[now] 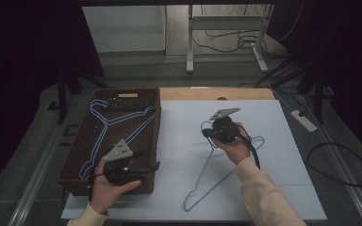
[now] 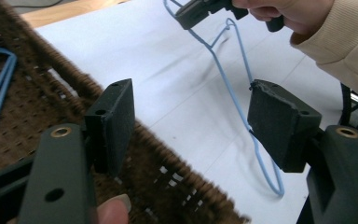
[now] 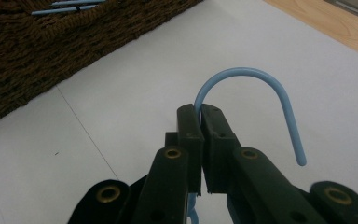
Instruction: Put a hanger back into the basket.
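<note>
From the high view, we see the right tongs [image 1: 211, 132] clamped on the neck of a light-blue wire coat hanger [image 1: 217, 174], just under its hook. The hook end is raised off the white-covered counter [image 1: 184, 136], while the hanger's far corner appears to rest on it near the front edge. The left tongs [image 1: 153, 167] hover over the near right corner of the dark brown woven basket [image 1: 154, 141], where more blue wire hangers [image 1: 111, 125] already lie. We judge the job as gathering hangers into the basket: some are in, this one is picked up but not yet carried across.

In the left gripper view, the left tongs [image 2: 191, 121] stand wide open with nothing between them, above the basket's rim [image 2: 168, 154]. Beyond them the blue hanger [image 2: 242, 88] hangs from the right tongs [image 2: 193, 14].

In the right gripper view, the right tongs [image 3: 200, 135] are pressed tight on the wire, the hanger's hook [image 3: 270, 93] curving up and over past their tips. The basket's wall [image 3: 51, 51] lies well apart, at the upper left. What remains, we reckon, is the move over the rim and the release.
</note>
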Demonstrator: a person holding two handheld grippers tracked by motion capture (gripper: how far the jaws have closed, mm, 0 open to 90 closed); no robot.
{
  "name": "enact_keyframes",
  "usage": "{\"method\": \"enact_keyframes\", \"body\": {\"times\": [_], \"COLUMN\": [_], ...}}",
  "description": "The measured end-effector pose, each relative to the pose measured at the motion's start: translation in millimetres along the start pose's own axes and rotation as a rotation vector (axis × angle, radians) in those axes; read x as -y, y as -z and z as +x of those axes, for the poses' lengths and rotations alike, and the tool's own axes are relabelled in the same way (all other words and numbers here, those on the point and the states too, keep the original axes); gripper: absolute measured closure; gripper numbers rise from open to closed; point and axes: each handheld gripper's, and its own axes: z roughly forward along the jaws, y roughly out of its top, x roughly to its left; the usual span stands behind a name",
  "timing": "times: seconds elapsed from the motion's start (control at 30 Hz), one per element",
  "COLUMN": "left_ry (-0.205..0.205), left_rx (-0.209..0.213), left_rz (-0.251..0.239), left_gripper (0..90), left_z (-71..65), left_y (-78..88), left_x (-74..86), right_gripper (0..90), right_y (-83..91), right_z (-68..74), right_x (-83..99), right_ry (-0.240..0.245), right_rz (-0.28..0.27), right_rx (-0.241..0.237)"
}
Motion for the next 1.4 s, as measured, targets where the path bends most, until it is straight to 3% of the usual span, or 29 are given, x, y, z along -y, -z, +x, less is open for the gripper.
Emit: {"method": "enact_keyframes", "body": {"times": [0.23, 0.5, 0.87, 1.03, 1.17, 1.3, 1.4], "left_ry": [0.001, 0.023, 0.013, 0.000, 0.001, -0.007, -0.015], "left_rx": [0.032, 0.028, 0.063, 0.047, 0.066, 0.086, 0.098], "left_rz": [0.018, 0.060, 0.116, 0.134, 0.151, 0.177, 0.233], "left_gripper": [33.2, 33.1, 32.6, 32.6, 32.4, 32.0, 31.3], "left_z": [-8.3, -16.5, -29.5, -36.6, -43.7, -51.0, -55.0], "left_y": [-19.7, -44.6, -71.7, -81.7, -90.1, -101.6, -120.1], "left_x": [-8.5, -17.3, -24.9, -26.6, -29.8, -30.3, -26.3], "right_gripper": [87.8, 87.7, 87.6, 87.6, 87.6, 87.5, 87.5], "right_y": [3.2, 6.9, 14.2, 17.5, 21.6, 25.0, 26.6], "right_z": [1.7, 5.2, 8.8, 9.9, 10.4, 11.0, 11.6], "right_x": [0.2, -0.6, -0.1, 0.8, 2.3, 3.8, 5.2], "right_ry": [-0.001, 0.006, 0.005, 0.005, 0.006, 0.001, 0.000], "right_rz": [-0.009, -0.018, -0.043, -0.052, -0.064, -0.070, -0.073], "right_rx": [0.006, 0.004, 0.000, -0.003, -0.005, -0.005, -0.006]}}
